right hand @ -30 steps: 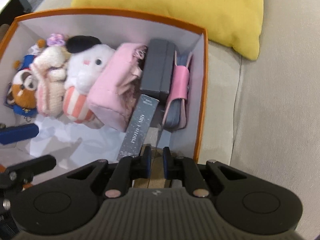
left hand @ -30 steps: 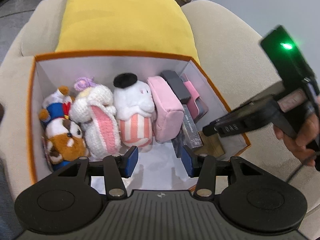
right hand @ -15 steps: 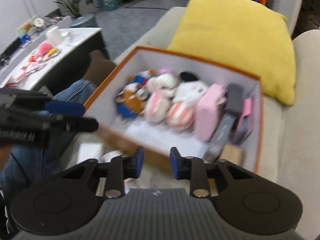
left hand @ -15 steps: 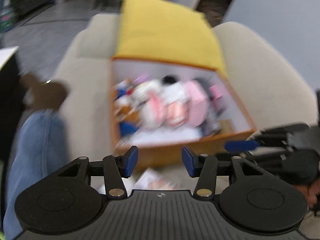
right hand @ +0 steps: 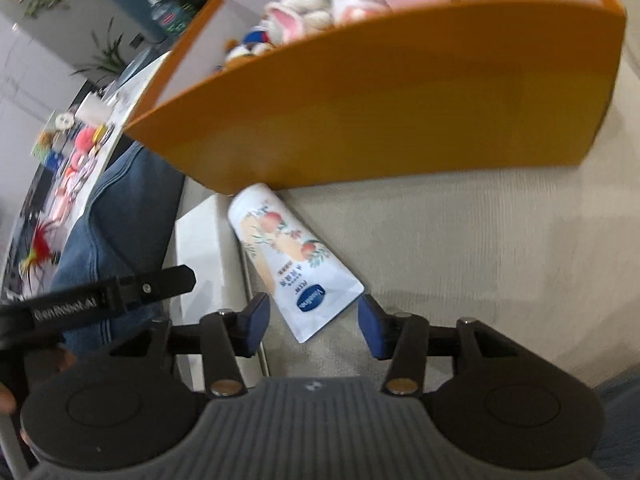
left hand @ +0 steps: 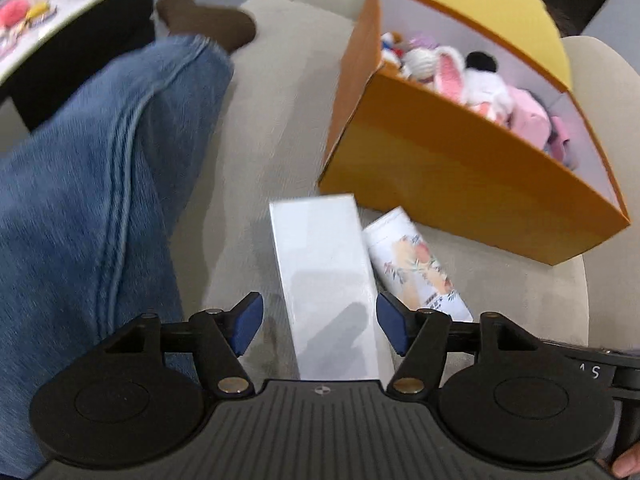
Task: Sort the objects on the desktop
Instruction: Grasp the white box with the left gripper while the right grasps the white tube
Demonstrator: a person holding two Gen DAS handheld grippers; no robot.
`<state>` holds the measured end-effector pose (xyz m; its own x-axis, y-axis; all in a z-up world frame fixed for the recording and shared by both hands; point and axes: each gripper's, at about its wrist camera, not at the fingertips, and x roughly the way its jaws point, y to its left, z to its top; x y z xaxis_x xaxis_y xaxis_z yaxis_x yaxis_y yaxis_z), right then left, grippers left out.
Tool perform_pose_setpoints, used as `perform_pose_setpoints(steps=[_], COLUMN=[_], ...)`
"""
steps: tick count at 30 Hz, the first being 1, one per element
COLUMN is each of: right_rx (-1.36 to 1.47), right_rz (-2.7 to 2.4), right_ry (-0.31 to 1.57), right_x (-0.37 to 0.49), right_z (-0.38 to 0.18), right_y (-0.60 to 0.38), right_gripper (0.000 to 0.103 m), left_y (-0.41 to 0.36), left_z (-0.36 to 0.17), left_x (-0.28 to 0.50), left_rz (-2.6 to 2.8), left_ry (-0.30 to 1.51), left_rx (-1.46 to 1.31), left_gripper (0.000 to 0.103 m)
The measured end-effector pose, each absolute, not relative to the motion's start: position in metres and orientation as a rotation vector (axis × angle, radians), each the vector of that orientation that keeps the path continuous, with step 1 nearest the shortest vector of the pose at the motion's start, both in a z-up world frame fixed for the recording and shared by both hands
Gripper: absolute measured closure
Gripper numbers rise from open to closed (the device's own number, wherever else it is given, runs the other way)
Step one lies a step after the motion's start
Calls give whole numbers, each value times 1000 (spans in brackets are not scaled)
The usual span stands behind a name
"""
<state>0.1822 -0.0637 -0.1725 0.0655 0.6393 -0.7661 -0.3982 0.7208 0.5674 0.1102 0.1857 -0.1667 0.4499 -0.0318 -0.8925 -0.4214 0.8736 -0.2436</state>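
- My left tool [left hand: 319, 322] gapes wide, empty, straddling white box [left hand: 326, 280] at lower centre.
- My right tool [right hand: 313, 322] likewise wide, empty, around tube [right hand: 288, 260].
- Orange box [left hand: 460, 168] upper right.

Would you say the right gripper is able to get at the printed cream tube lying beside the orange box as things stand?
Probably yes: the right gripper is open, the tube's flat end lies just ahead between its fingers, nothing covers it. The white box alongside and orange box beyond only crowd its far end.

beige sofa [left hand: 288, 128], orange box [left hand: 460, 172], white box [left hand: 324, 264], tube [right hand: 288, 264]
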Motion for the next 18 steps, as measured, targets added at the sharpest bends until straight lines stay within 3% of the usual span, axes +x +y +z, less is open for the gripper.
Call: perform_pose_setpoints(steps=[9, 12, 15, 16, 18], right_rx=[383, 430, 465, 479, 474], right_rz=[781, 775, 777, 779, 764], right_ry=[1354, 1368, 1366, 1363, 1349], right_x=[189, 192, 192, 192, 191], right_z=[-202, -210, -214, -214, -214], right_y=[-58, -58, -55, -55, -53], right_gripper=[51, 52, 52, 53, 70], left_y=[194, 197, 193, 191, 189], left_z=[-191, -198, -202, -202, -200], left_x=[115, 115, 116, 116, 115], left_rz=[249, 227, 232, 238, 241], left_ry=[1095, 1095, 1103, 1102, 1099], left_rx=[-595, -636, -605, -587, -573], left_gripper=[20, 20, 26, 32, 32])
